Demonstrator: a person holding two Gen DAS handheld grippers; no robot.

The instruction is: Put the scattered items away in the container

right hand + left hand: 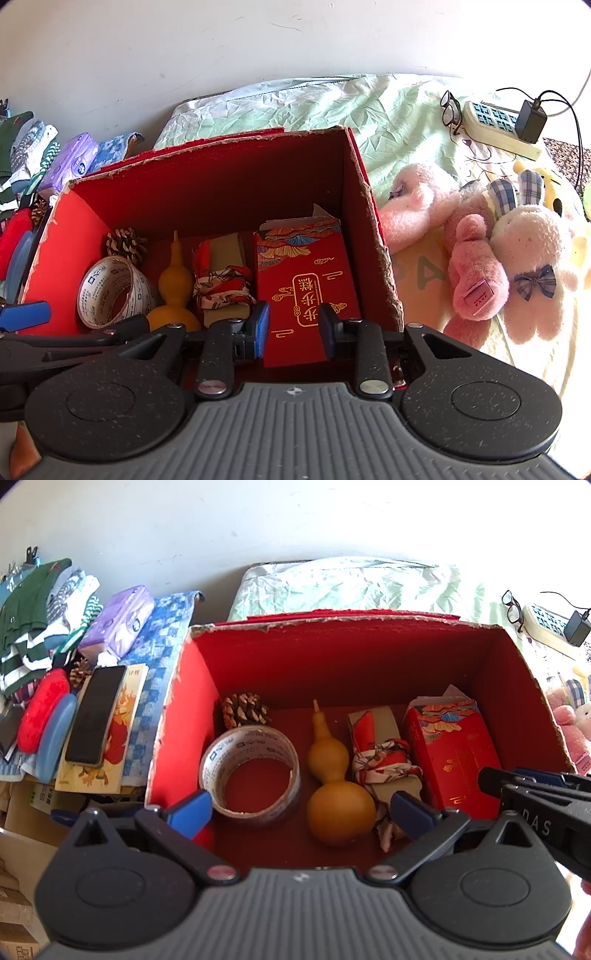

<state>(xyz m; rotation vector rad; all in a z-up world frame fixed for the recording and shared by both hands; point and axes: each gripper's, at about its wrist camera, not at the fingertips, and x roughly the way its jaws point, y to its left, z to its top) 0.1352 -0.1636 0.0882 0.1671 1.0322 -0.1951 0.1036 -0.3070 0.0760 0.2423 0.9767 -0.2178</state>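
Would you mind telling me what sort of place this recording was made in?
Most likely a bedroom: a wrinkled green bedsheet, plush toys lying on it, and folded clothes stacked nearby.

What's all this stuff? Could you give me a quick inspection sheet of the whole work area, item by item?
Surface: bed with a crumpled pale green sheet.
Job's things: red cardboard box holding a pine cone, tape roll, yellow gourd, cloth-wrapped bundle and red packet.
Clutter: phone, tissue pack and folded clothes left of the box; plush toys and glasses to its right.
Grippers: left gripper open over the box; right gripper open, its fingers either side of the red packet.
Cables: black adapter with its lead in a power strip.
Surroundings: plain white wall.
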